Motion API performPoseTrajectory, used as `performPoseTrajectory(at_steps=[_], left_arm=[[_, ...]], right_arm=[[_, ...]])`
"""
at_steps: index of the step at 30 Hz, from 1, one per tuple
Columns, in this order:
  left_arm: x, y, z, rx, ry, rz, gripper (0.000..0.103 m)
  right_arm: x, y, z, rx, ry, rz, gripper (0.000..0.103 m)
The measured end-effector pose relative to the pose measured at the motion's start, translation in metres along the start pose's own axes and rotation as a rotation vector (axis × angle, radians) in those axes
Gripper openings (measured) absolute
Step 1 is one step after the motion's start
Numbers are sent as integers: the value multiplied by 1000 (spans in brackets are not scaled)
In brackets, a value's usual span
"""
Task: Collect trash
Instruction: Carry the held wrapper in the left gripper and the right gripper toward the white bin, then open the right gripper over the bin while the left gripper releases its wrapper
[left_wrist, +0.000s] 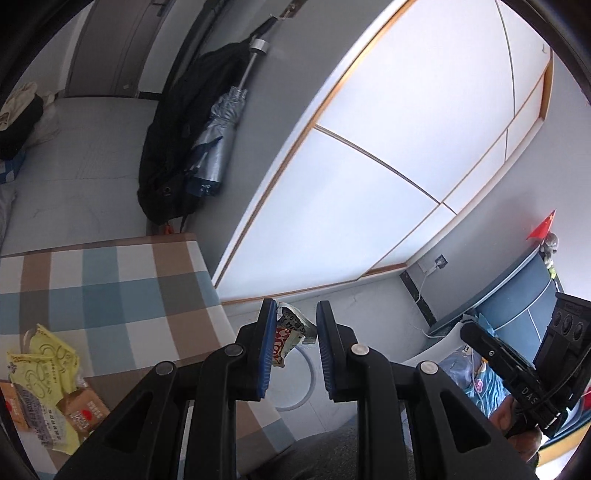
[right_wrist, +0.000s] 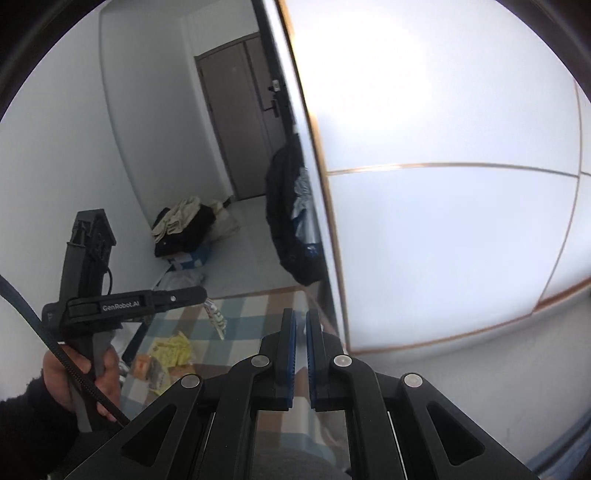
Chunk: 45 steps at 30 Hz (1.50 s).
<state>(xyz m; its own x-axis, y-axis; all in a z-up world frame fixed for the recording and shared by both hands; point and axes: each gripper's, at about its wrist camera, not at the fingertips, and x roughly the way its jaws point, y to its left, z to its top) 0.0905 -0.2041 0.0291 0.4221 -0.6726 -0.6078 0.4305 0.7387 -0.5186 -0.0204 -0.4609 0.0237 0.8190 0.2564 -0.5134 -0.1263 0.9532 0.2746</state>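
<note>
My left gripper stands open, and a crumpled red-and-white wrapper hangs between its blue pads, against the left pad, above a white trash bin rim. In the right wrist view the left gripper shows side-on with the wrapper dangling from its tip. Yellow and orange snack wrappers lie on the checkered table; they also show in the right wrist view. My right gripper is nearly closed and empty, raised above the table's far end.
A white wardrobe with wood trim fills the right. A black bag and a silver umbrella hang on the wall. Clothes are piled on the floor near a brown door. A blue cabinet stands at right.
</note>
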Motion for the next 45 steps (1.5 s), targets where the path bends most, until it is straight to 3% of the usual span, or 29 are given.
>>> performPoseTrajectory(at_steps=[8,16,27,35,37,39,45], left_arm=[[64,-27,-13,34,113,-51,17],[124,-42,-34,37,241,-64,17],[191,-35,-54,5,387,-13,17],[220,-27,-56,-21,456,20,17],[228,-26,-58,-26,473,27,17],[235,-27,-59,-31,488,33,17],[248,-30,-63,-38,525,39,17]], right_arm=[[11,-80,-49,136,117,-136,5],[48,-132,-100,179,262,-221,5],[129,-170,-146,251,417,-154,5],[159,-184,-141,337,366,-35,9],[161,-192,-142,372,357,-18,17],[155,-200,-144,404,341,-20,38],[146,-219,-156,469,321,-51,57]])
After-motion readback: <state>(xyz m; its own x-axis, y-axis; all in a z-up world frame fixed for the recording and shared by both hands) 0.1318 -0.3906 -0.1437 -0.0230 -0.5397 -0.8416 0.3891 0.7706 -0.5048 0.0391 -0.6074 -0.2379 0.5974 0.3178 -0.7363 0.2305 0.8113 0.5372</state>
